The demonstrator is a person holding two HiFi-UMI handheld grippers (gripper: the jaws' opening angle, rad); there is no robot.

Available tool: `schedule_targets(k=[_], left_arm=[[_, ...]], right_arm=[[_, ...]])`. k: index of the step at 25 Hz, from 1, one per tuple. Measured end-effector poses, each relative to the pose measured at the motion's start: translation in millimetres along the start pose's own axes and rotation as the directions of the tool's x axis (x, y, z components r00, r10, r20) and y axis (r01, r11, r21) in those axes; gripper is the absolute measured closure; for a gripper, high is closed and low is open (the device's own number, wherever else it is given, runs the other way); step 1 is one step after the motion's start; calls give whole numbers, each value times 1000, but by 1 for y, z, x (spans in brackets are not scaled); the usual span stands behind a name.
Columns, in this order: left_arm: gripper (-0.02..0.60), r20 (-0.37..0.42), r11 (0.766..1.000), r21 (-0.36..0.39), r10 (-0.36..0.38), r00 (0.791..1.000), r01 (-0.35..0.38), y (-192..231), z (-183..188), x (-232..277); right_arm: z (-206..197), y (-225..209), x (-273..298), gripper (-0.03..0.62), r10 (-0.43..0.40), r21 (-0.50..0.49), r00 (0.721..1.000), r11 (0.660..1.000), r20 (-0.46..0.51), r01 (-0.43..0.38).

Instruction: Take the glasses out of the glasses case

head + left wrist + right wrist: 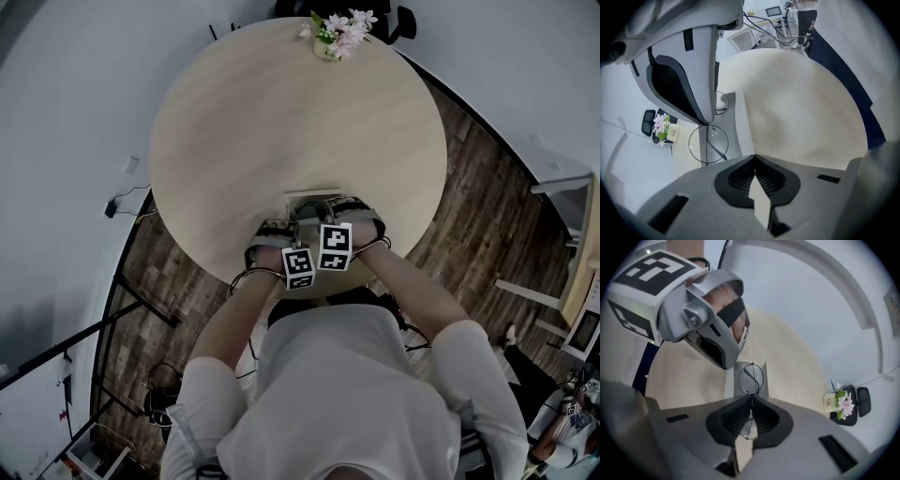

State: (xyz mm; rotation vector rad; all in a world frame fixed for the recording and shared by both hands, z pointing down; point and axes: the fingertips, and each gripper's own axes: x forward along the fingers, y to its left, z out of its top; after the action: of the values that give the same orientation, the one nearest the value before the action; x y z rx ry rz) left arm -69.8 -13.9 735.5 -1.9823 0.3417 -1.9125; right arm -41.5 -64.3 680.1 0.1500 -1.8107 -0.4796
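Observation:
The thin round wire glasses (751, 378) hang at my right gripper (751, 398), which is shut on the frame near the bridge. One lens shows above the tips and one behind them. Just under the glasses lies the flat grey glasses case (731, 385), open on the table near its front edge. In the left gripper view the glasses (708, 144) hover over the case (733, 122), under the right gripper (710, 123). My left gripper (754, 156) is shut at the case's edge and seems to pinch it. In the head view both grippers (281, 227) (326, 208) are at the case (314, 197).
The round pale wooden table (281, 122) carries a small pot of pink and white flowers (337, 33) at its far edge. Black chairs stand beyond it. Wooden floor, cables and a white shelf surround the table.

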Motion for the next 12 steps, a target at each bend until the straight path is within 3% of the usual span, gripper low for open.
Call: schedule_targets(k=[12], left_arm=[[577,-3,1000,21,9,1000,-9,-1,0,0]], right_arm=[[-14,-3,-44,576,-91,34,996,995,-15,91]])
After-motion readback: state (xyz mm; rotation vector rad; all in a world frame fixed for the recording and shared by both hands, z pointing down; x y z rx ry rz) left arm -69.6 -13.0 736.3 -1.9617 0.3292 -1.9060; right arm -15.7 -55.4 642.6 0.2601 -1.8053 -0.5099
